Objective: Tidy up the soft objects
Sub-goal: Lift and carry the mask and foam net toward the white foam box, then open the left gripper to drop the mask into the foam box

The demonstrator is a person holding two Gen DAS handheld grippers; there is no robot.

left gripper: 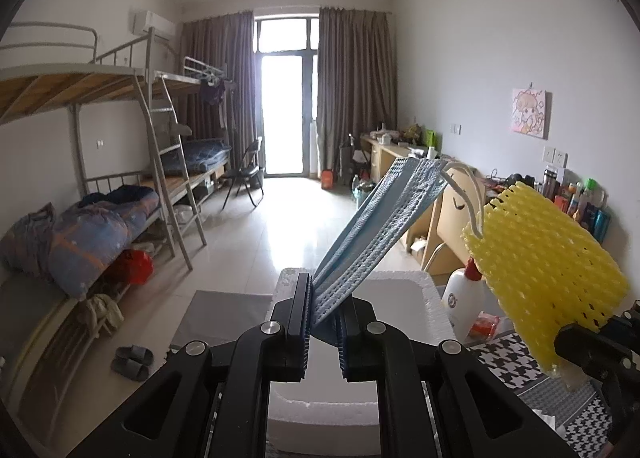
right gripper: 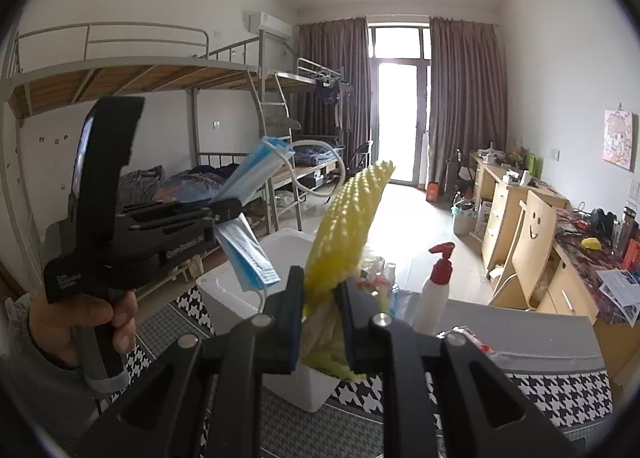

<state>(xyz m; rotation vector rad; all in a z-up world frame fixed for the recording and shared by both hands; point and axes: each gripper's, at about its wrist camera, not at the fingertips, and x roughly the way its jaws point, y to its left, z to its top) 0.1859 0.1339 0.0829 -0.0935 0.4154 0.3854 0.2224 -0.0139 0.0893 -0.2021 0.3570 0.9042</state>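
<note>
a: left wrist view first. what's the left gripper [left gripper: 324, 310] doing?

b: it's raised and tipped a little downward, jaws clenched on a stack of blue face masks [left gripper: 384, 217]. the masks fan up and to the right from the pads, with a white ear loop [left gripper: 466, 193] trailing off the far end.

a: and from the right wrist view?

b: a hand [right gripper: 80, 318] grips the left gripper's handle low at the left, so the tool sits level, pointing right. part of the mask stack hangs below its jaws too.

a: the right gripper [right gripper: 320, 298]?

b: pinched on a yellow foam net sleeve [right gripper: 352, 225], which stands up tall between the pads with a crumpled yellow bag [right gripper: 332, 350] just below it. in the left view the same sleeve is off to the right, beside the masks but apart from them.

a: what's underneath?

b: a white foam box [right gripper: 224, 294] sits below both grippers on a black-and-white houndstooth cloth [right gripper: 552, 390]. a white pump bottle with a red top [right gripper: 436, 286] stands just right of the box, with small bottles behind the sleeve. bunk beds [left gripper: 120, 161] line the left wall and desks [right gripper: 516, 217] the right.
</note>
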